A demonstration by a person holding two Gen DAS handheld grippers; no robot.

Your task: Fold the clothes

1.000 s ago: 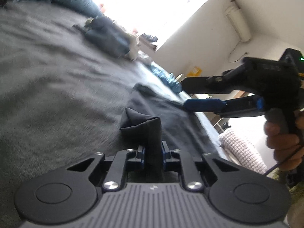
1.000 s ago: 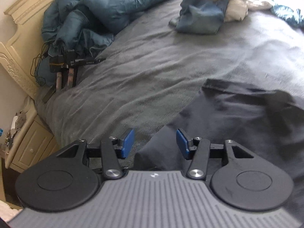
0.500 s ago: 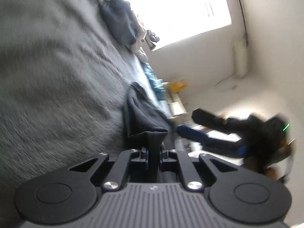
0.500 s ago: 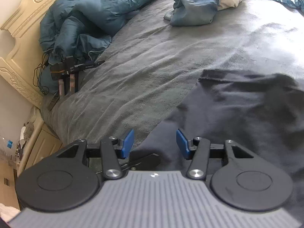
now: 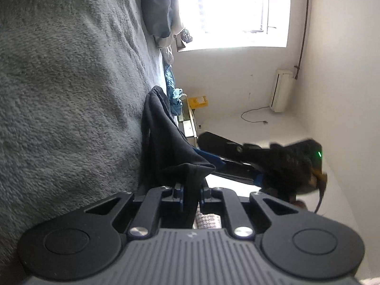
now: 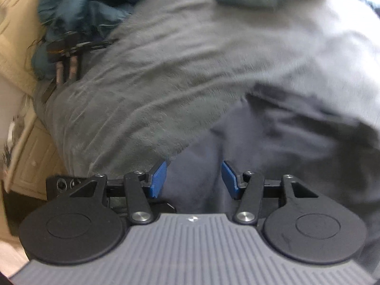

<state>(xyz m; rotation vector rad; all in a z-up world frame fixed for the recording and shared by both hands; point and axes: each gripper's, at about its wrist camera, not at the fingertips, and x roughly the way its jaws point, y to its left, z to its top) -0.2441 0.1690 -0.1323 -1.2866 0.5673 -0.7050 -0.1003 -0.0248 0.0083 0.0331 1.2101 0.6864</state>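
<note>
Grey fleece covers the bed (image 5: 71, 95), with the dark garment (image 5: 163, 142) lying near its edge. One corner is pinched tight in the left hand-held gripper (image 5: 190, 190), lifted to start a fold. Spread wide, the right hand-held gripper (image 6: 193, 178) straddles another fold of cloth, probably about to grasp.

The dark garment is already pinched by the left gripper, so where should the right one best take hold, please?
Probably the near hem of the dark garment, between the open right gripper fingers, approached from the bed's edge: the cloth lies flat there. The left gripper holds the other corner.
</note>
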